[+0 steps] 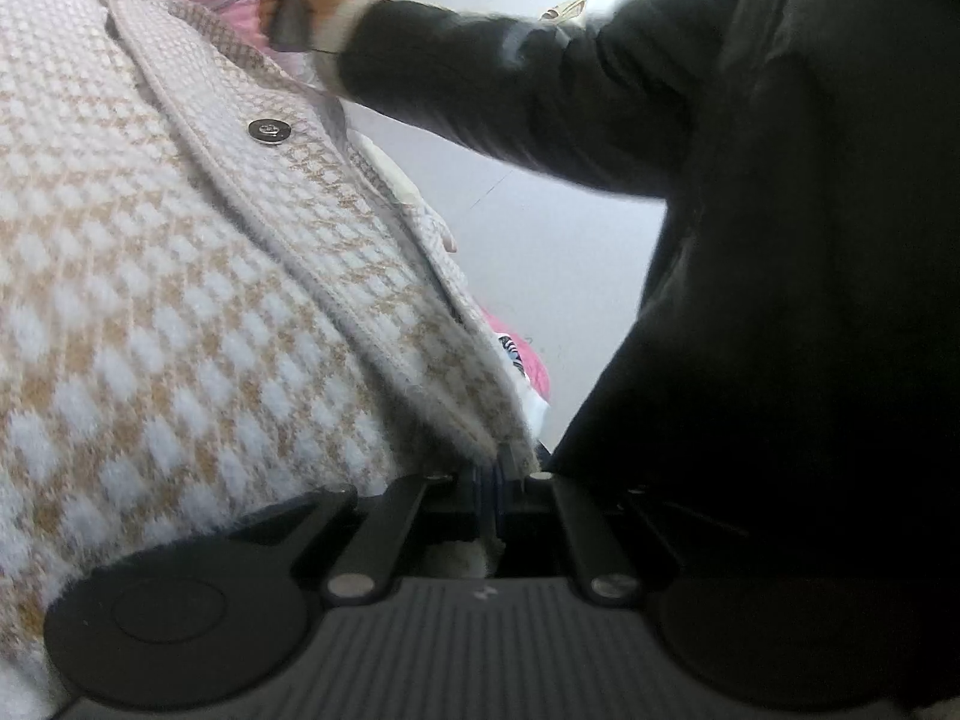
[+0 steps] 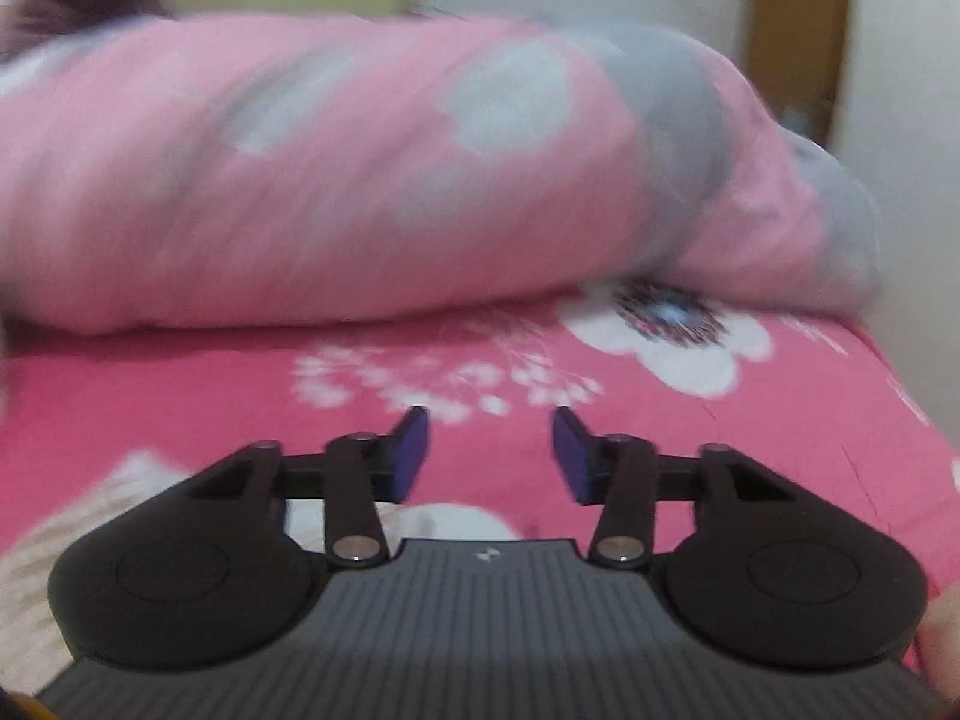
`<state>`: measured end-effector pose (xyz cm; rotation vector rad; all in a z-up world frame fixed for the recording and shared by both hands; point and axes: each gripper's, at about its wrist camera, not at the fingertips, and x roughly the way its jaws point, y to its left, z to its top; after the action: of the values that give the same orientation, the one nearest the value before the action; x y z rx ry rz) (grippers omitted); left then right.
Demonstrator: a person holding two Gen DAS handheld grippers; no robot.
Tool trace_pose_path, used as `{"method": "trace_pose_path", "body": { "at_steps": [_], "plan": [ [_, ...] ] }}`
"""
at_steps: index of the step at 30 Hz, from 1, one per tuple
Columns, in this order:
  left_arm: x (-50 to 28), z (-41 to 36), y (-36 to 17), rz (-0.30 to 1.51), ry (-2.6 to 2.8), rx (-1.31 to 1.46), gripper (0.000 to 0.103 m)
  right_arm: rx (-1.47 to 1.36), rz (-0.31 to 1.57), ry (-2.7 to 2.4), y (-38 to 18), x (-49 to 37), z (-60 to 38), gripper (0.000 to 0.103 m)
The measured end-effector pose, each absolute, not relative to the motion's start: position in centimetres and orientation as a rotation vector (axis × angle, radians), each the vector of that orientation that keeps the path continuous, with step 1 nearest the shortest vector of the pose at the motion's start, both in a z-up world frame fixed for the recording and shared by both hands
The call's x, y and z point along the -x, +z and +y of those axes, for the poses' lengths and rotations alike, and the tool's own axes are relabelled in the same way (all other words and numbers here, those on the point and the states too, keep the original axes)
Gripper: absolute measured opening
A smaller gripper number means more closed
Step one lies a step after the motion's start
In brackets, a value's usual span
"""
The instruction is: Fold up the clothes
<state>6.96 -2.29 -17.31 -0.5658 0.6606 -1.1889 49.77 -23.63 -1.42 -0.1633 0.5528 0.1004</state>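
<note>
- Holding the garment up is what the left gripper (image 1: 495,468) is doing: its jaws are together, clamped on the edge of a cream and tan checked knit cardigan (image 1: 180,312), which fills the left side of the left wrist view and hangs close to the camera
- a round metal snap button (image 1: 268,131) sits on the placket, and the front edge runs down from there into the pinch
- further right in that view, the person's dark sleeve (image 1: 510,90) reaches across, with the hand (image 1: 303,3) wrapped round the handle of the other tool near the top of the cardigan
- over in the right wrist view, the right gripper (image 2: 492,456) has its jaws apart with nothing between them; the blue pads (image 2: 414,456) just hover over the pink flowered bedsheet (image 2: 750,450)
- behind it lies a rolled pink and grey quilt (image 2: 360,180), well blurred
- a bit of the cream knit shows at the lower left corner of that view
- my read: this is the early stage, getting the cardigan picked up and spread, not actual folding yet
- next move, I reckon: the right one needs to find a matching edge or shoulder and close on it, so both can lay the thing flat on the bed
</note>
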Motion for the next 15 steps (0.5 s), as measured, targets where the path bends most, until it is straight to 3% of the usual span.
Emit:
{"method": "trace_pose_path", "body": {
  "at_steps": [3,5,8,15],
  "plan": [
    [-7.0,-2.3,-17.3,0.657,-1.185,0.56,0.005,0.279,0.579,0.325,-1.2,-46.6,-22.3,0.028],
    [-6.8,-2.2,-17.2,0.657,-1.183,0.559,0.005,0.382,0.685,0.33,-4.3,-47.0,-21.7,0.024],
    [-6.7,-2.1,-17.1,0.66,-1.185,0.562,0.005,0.346,0.747,0.193,-7.1,-48.5,-23.3,0.026],
    [-6.7,-1.8,-16.9,0.669,-1.187,0.567,0.005,0.319,0.72,0.127,-4.8,-47.6,-23.4,0.024]
  ]
}}
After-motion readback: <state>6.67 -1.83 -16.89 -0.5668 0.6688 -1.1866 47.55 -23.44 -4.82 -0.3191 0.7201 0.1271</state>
